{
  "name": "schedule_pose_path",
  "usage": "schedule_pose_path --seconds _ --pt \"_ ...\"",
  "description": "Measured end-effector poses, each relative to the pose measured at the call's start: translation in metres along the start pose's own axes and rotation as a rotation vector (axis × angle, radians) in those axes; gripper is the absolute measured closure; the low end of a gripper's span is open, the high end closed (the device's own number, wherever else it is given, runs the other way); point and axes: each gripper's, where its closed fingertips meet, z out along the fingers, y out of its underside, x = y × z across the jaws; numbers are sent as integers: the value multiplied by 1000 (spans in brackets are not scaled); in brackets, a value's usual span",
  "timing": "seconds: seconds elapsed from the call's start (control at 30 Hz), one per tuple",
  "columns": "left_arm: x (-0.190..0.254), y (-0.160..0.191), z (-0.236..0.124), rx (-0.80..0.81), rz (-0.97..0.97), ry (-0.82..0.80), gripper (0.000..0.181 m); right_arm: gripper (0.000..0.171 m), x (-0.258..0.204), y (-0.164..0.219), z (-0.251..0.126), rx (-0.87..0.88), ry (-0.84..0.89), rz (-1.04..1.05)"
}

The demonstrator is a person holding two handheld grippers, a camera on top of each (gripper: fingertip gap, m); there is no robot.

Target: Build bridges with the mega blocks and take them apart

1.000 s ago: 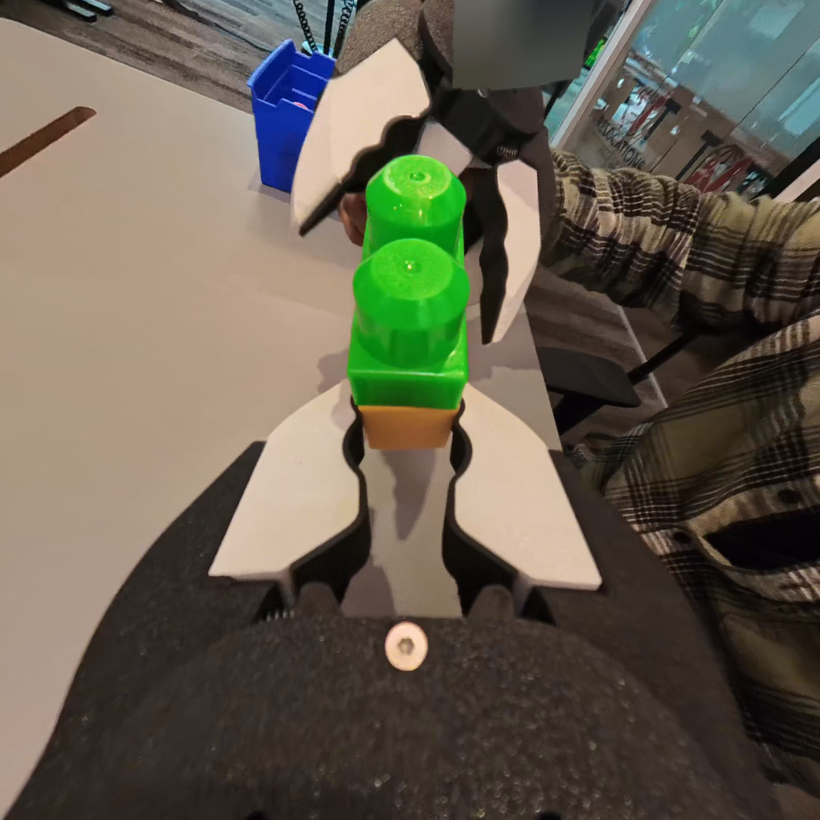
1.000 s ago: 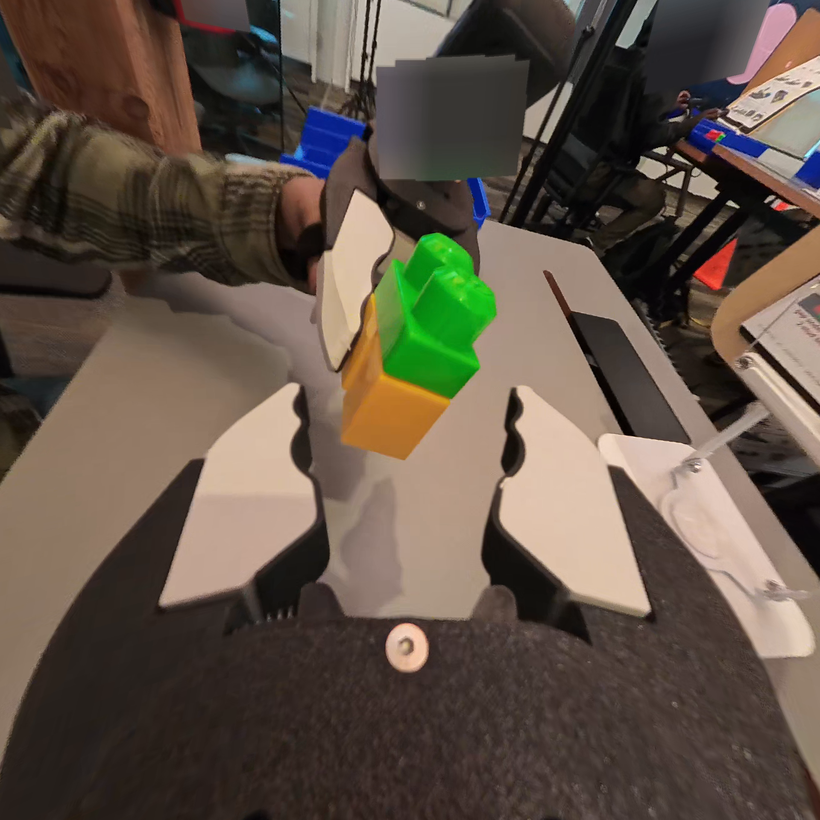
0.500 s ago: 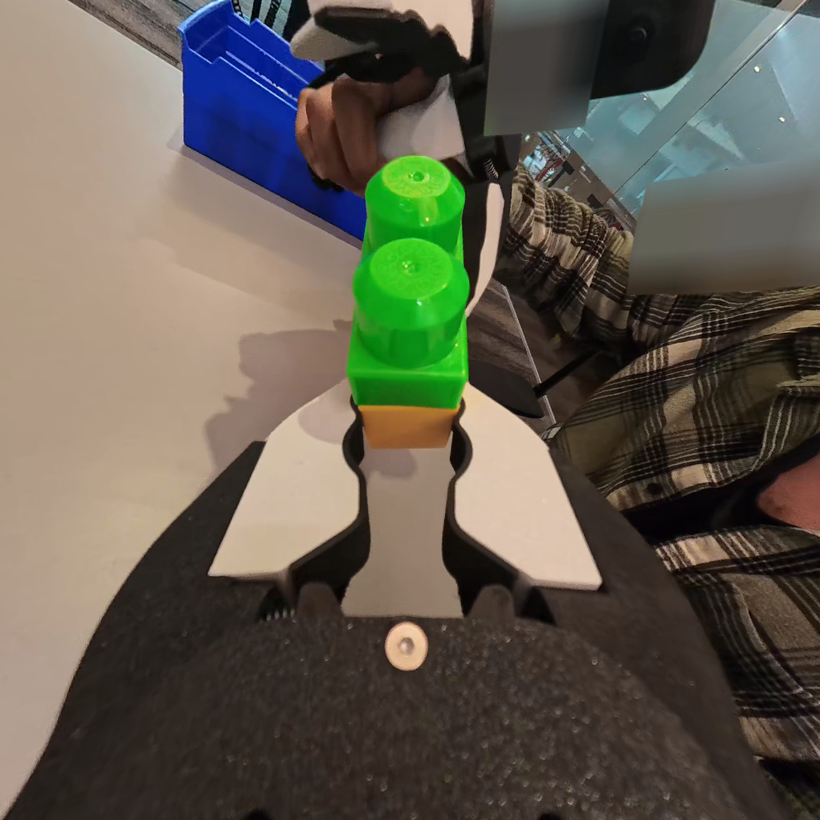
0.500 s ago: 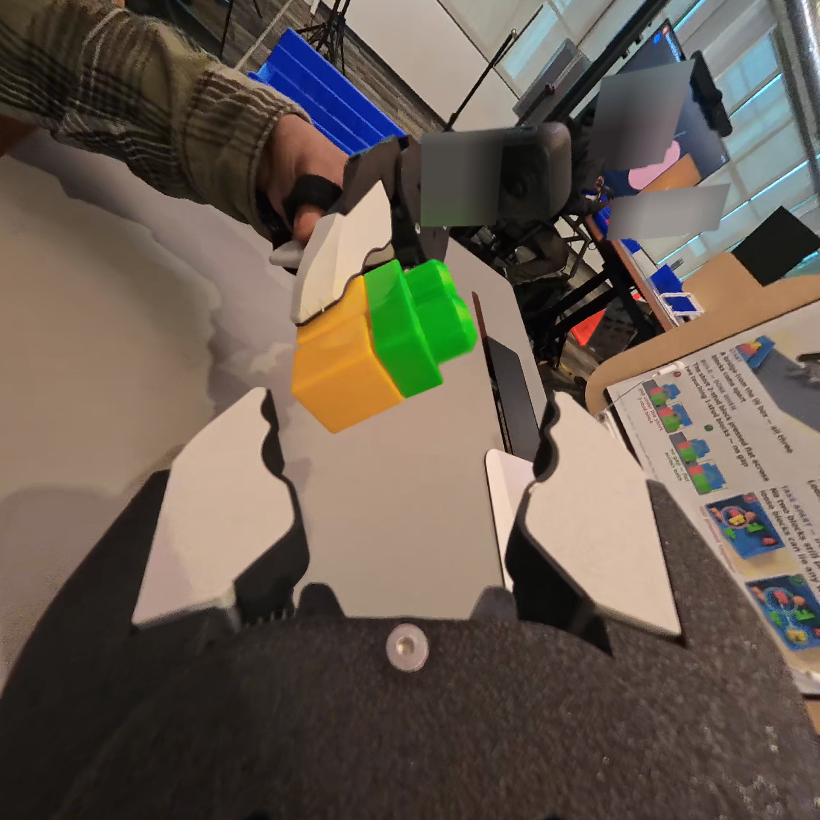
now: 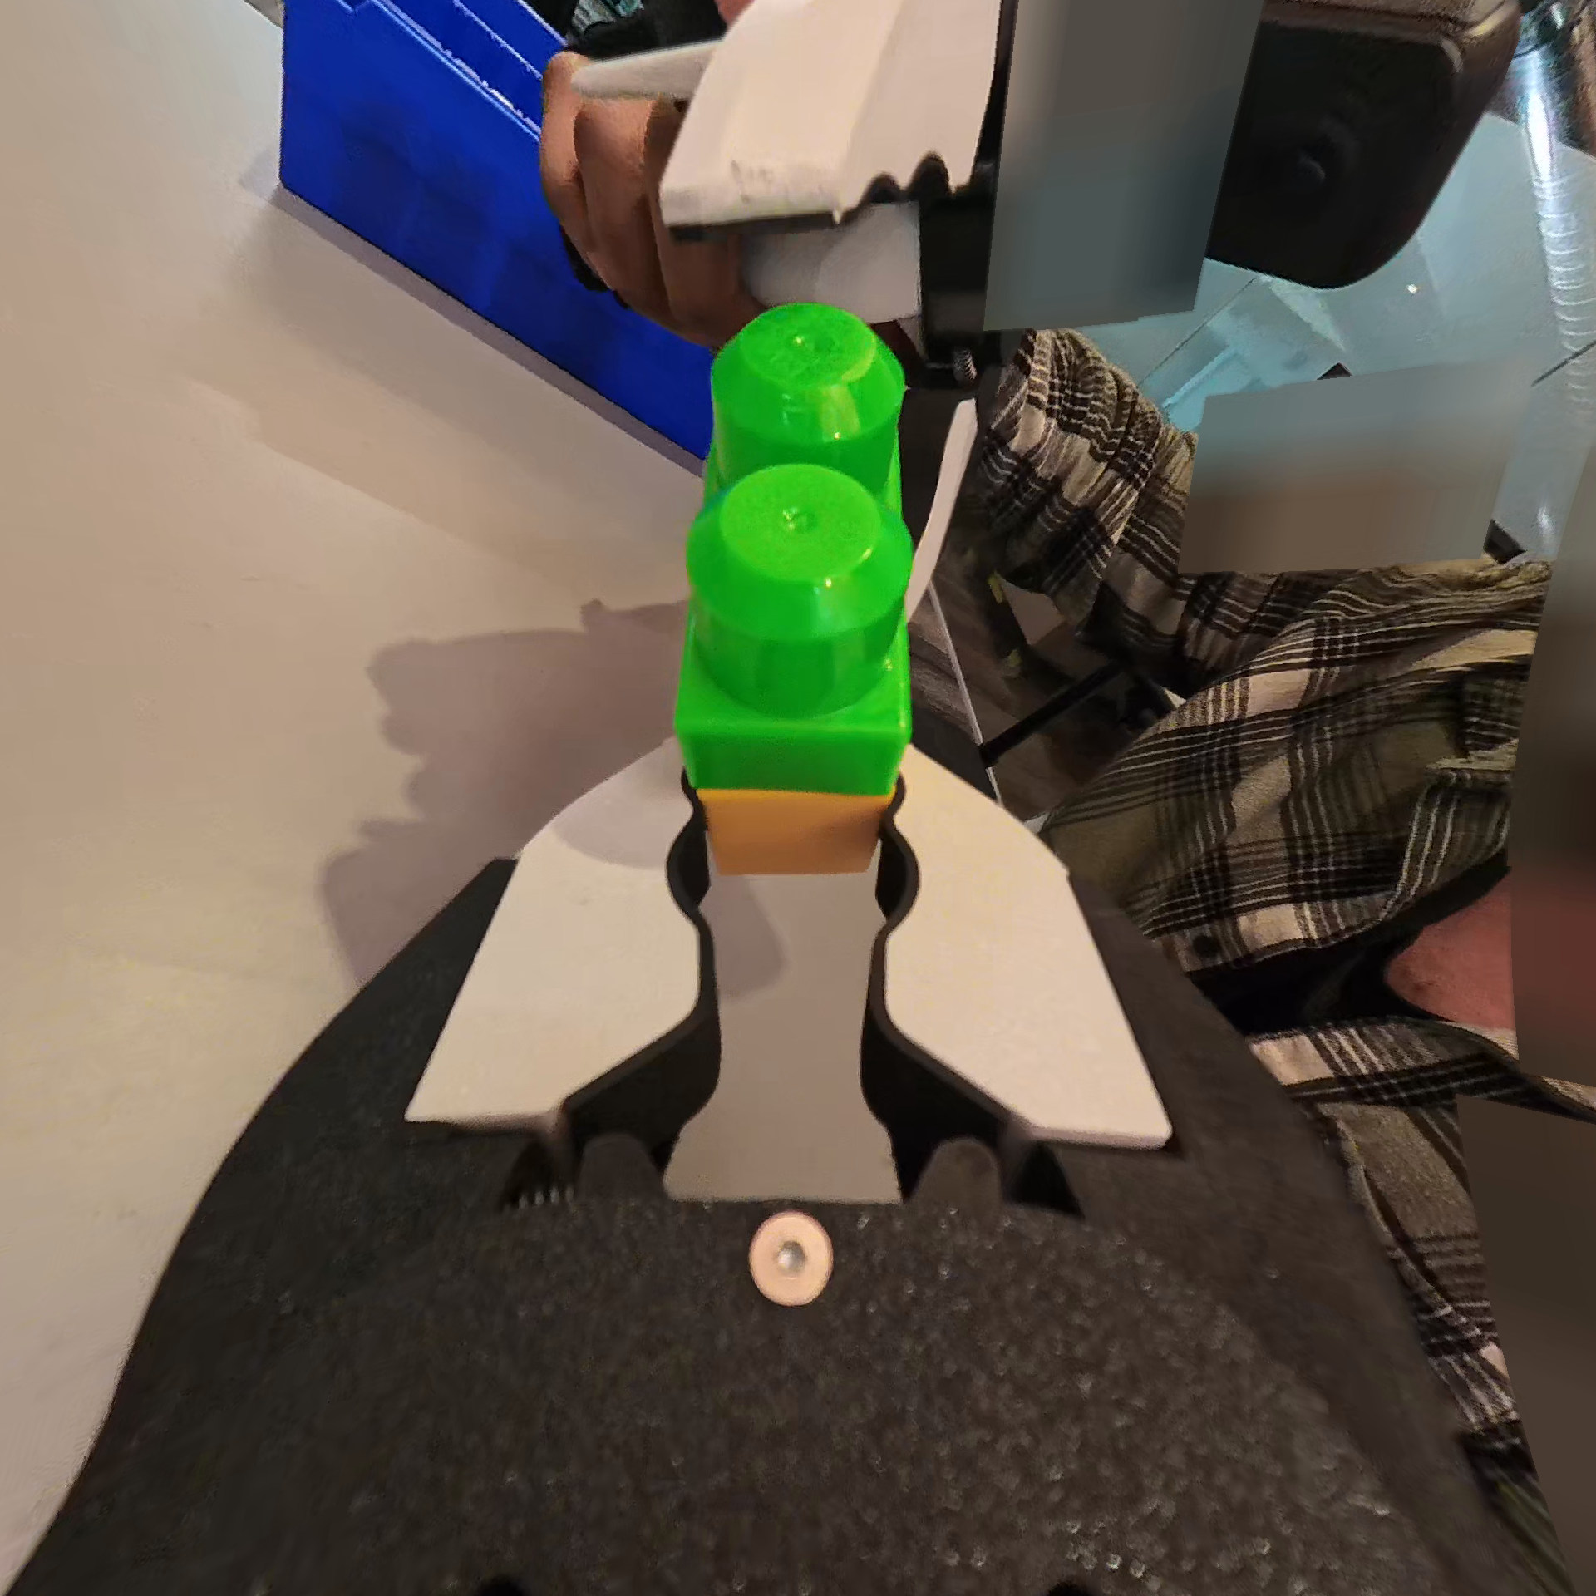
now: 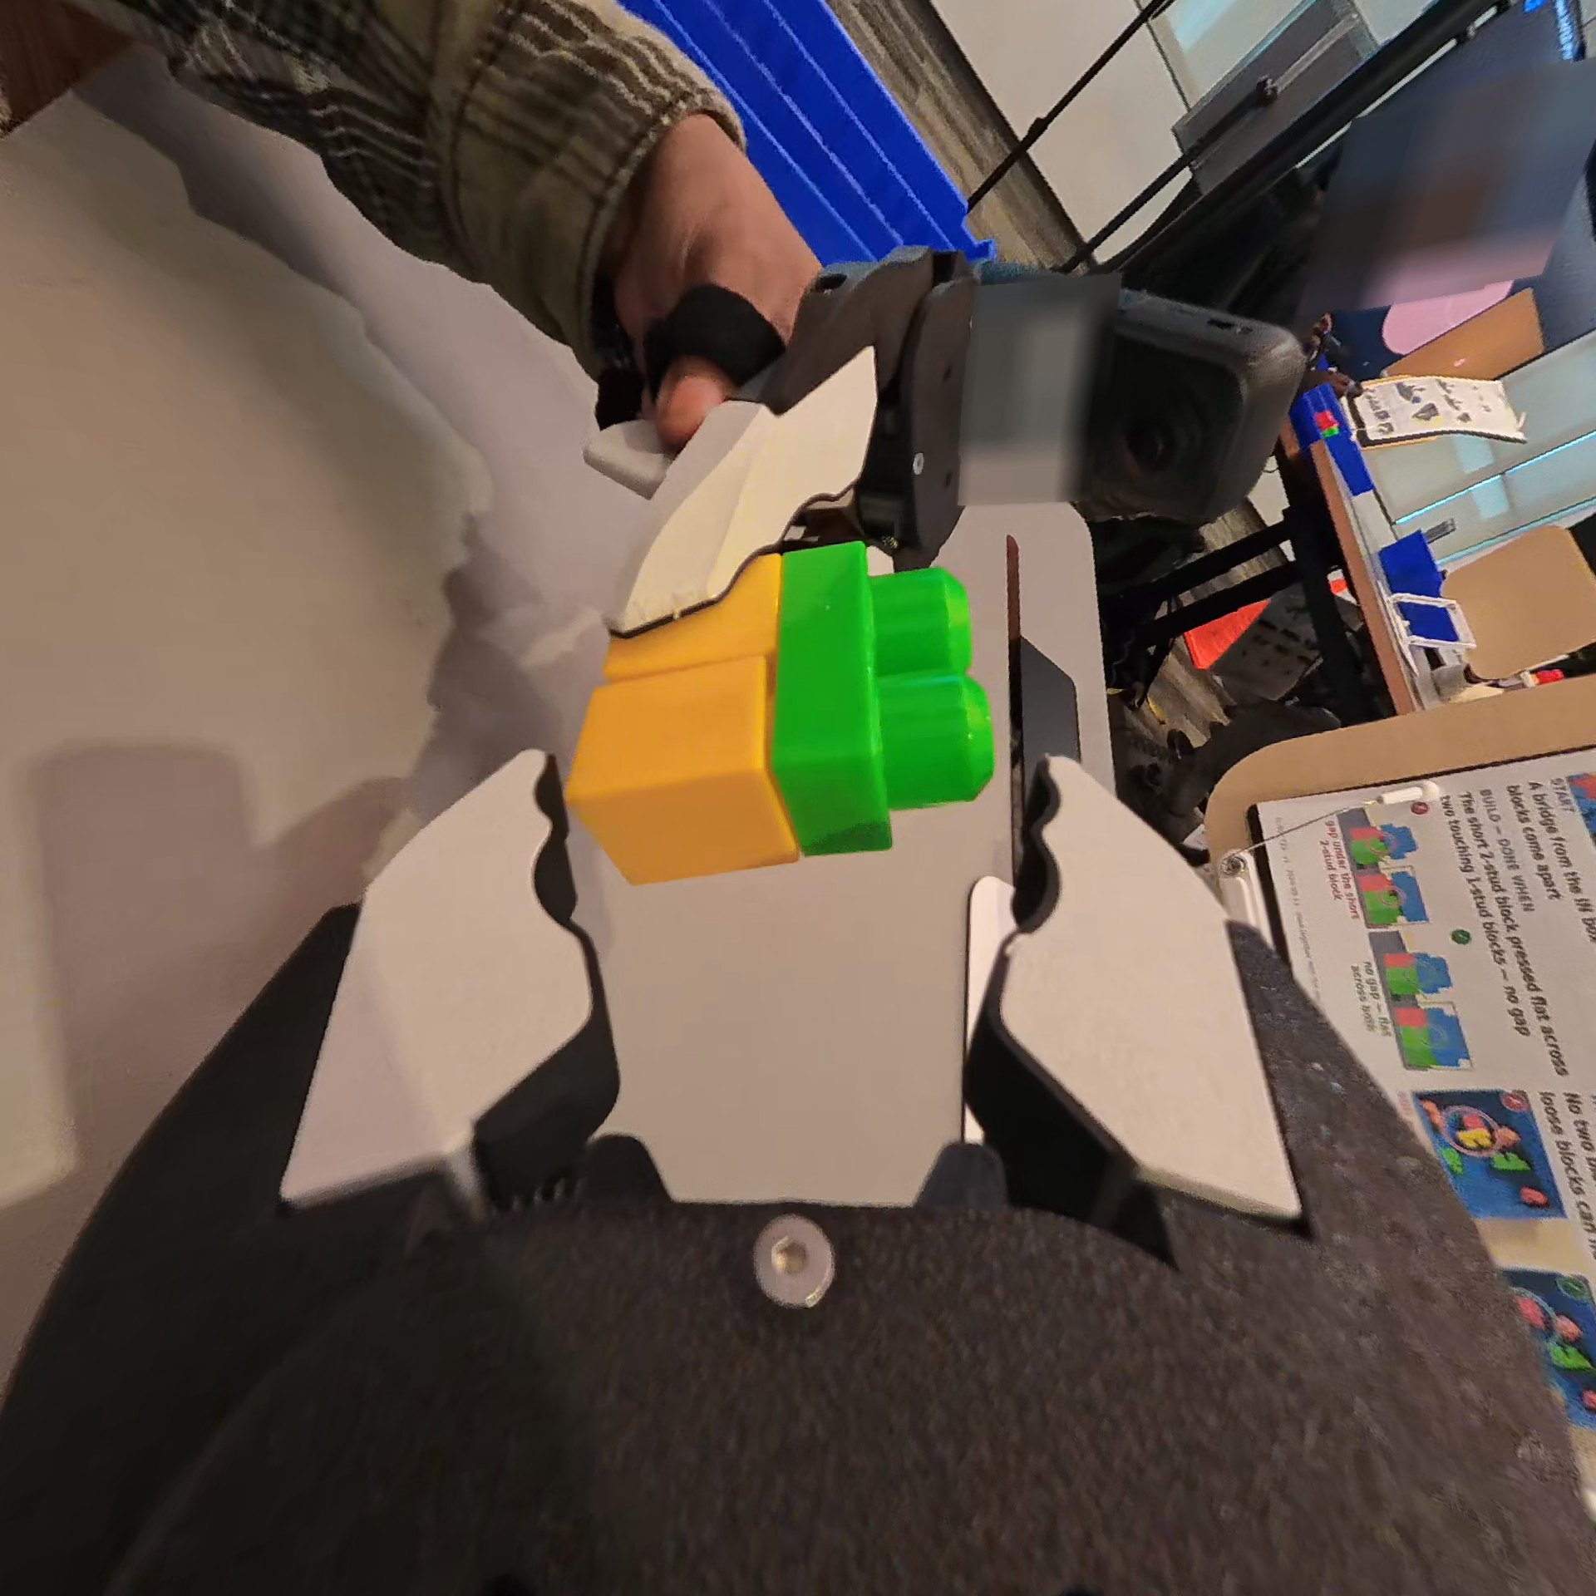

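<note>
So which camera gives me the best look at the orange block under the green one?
The right wrist view: the orange block shows two broad faces beside the green block, with one finger of the left gripper on it. The left wrist view shows only a narrow orange end face between its fingers.

Left gripper (image 5: pixel 794 829) holds the lower blocks (image 5: pixel 793 833) between its fingertips, above the table (image 5: pixel 216 604). Two-stud block (image 5: pixel 799 622) sits on top of them, studs pointing away from the left gripper's camera. In the right wrist view the stack lies on its side: lower blocks (image 6: pixel 682 760) left, two-stud block (image 6: pixel 864 699) right, studs pointing right. Right gripper (image 6: pixel 794 855) spread wide just in front of the stack, not touching it, fingers on either side. Bin (image 5: pixel 449 190) on the table behind the stack, to the left. Instruction sheet (image 6: pixel 1451 1036) on a board right of the table. Sleeve (image 5: pixel 1252 777) right of the stack in the left wrist view.
</note>
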Motion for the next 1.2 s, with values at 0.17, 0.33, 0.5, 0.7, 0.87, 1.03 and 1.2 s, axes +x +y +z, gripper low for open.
schedule_pose_path --seconds 0.17,0.33,0.5,0.7,0.87,1.03,1.2 --pt "1 -1 0 13 -26 16 145 78 -3 -2 3 17 -32 20" --pt "2 1 2 -9 -28 6 145 78 -4 -2 2 15 -34 5" --pt "5 1 5 -14 -26 17 146 80 -5 -4 -1 7 -38 11" --pt "8 -2 7 -18 -27 13 146 81 -4 -3 -5 -37 -34 31" --pt "6 -3 9 -24 -29 -5 146 81 -3 1 -7 -89 -15 34" --pt "-1 -1 10 -22 -1 -40 145 80 -5 7 -5 -89 13 -5" --pt "-18 6 10 -46 80 -182 145 67 -9 20 -10 -133 -17 93"
